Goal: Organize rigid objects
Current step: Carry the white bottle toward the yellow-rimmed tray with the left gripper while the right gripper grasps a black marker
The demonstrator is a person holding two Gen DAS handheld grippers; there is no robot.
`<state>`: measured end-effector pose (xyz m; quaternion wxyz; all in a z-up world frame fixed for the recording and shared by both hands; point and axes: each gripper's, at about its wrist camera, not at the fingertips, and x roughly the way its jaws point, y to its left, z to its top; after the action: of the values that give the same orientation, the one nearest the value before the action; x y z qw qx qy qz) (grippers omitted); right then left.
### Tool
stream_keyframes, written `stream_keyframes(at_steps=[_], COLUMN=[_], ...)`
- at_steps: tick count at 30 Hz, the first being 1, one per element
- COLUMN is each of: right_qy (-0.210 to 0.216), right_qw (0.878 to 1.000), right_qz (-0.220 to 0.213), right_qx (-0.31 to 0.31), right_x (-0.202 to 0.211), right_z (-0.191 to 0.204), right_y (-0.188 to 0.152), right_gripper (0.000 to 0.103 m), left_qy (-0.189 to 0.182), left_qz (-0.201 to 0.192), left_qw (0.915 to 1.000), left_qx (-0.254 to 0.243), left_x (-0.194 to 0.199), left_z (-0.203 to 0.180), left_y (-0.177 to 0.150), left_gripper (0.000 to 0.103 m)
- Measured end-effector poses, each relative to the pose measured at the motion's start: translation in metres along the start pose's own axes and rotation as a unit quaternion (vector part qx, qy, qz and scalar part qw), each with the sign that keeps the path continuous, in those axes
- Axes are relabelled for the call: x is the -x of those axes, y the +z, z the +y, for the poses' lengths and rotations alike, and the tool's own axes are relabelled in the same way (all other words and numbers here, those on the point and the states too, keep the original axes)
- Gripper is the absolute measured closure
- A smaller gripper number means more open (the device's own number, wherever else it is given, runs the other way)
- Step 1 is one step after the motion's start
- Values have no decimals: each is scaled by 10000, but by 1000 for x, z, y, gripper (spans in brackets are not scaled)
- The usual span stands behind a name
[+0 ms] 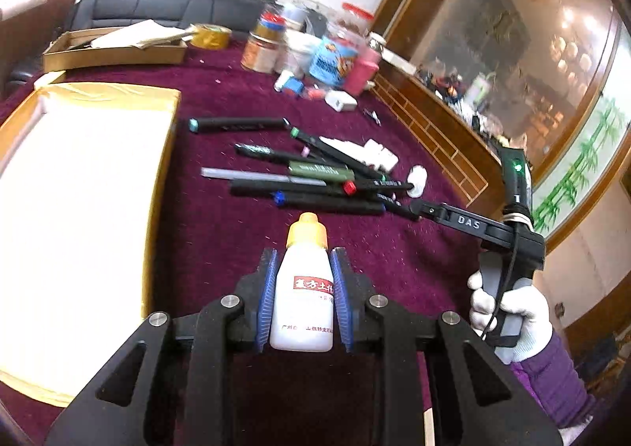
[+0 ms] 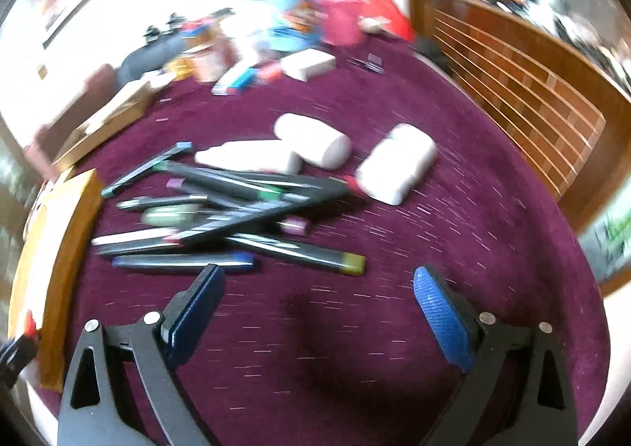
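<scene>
We grip 1 white bottle (image 1: 301,294) in the left gripper (image 1: 301,268); the right gripper (image 2: 315,312) gapes empty; markers (image 1: 311,178) at 12 o'clock remain unsorted.

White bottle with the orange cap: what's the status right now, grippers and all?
Left gripper shut on the white bottle. Right gripper open, empty, over the cloth. Pile of pens ahead; nothing in the way.

The black two-finger left gripper (image 1: 303,280) has ribbed blue pads (image 1: 265,300) and silver round screws on its angular linkage arms; the matching black right gripper (image 2: 315,312) carries white "DAS" lettering, a green light and a black cable; its grey handle sits in a white knit glove (image 1: 512,321) below a purple quilted sleeve (image 1: 552,379).
</scene>
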<state>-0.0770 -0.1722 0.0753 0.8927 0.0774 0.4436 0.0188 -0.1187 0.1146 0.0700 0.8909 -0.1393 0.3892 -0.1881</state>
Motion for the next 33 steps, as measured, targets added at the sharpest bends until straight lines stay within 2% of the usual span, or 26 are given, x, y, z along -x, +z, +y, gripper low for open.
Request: stream_keyframes(at_steps=[2, 5, 8, 11, 13, 18, 21, 23, 25, 26, 28, 33], right_qy=[271, 913, 1524, 1837, 1778, 1274, 859, 360, -214, -301, -329, 406], right_qw=[9991, 9944, 9857, 9774, 9758, 9715, 9729, 9815, 9882, 9895, 9909, 9896], right_qz=[29, 291, 666, 1045, 1268, 1859, 1965, 1769, 1490, 1406, 1308, 1330], right_qx=[331, 437, 263, 31, -81, -736, -866, -633, -281, -159, -27, -363], right_x=[3, -8, -31, -64, -90, -151, -168, -170, -170, -169, -166, -142], right_z=[29, 73, 110, 148, 164, 189, 198, 212, 223, 224, 220, 189], right_y=[10, 30, 52, 73, 86, 102, 104, 107, 104, 102, 97, 92], right_gripper=[9, 9, 21, 26, 26, 27, 33, 43, 70, 74, 90, 90], left_qy=[-107, -164, -224, -220, -153, -5, 71, 119, 142, 151, 172, 179], left_qz=[-49, -192, -328, -442, -500, -601, -609, -584, -575, -572, -554, -485], left_qw=[9999, 9995, 9988, 9978, 9971, 9945, 9930, 9924, 9923, 9923, 9925, 9940], left_qx=[104, 190, 295, 446, 562, 861, 1014, 1081, 1088, 1092, 1079, 967], left_x=[6, 17, 27, 37, 40, 48, 51, 49, 52, 53, 55, 56], left_z=[10, 20, 34, 52, 67, 106, 126, 137, 143, 144, 147, 147], left_y=[2, 4, 7, 9, 11, 16, 16, 17, 15, 15, 16, 29], left_gripper=[79, 79, 79, 79, 79, 79, 79, 79, 79, 79, 79, 79])
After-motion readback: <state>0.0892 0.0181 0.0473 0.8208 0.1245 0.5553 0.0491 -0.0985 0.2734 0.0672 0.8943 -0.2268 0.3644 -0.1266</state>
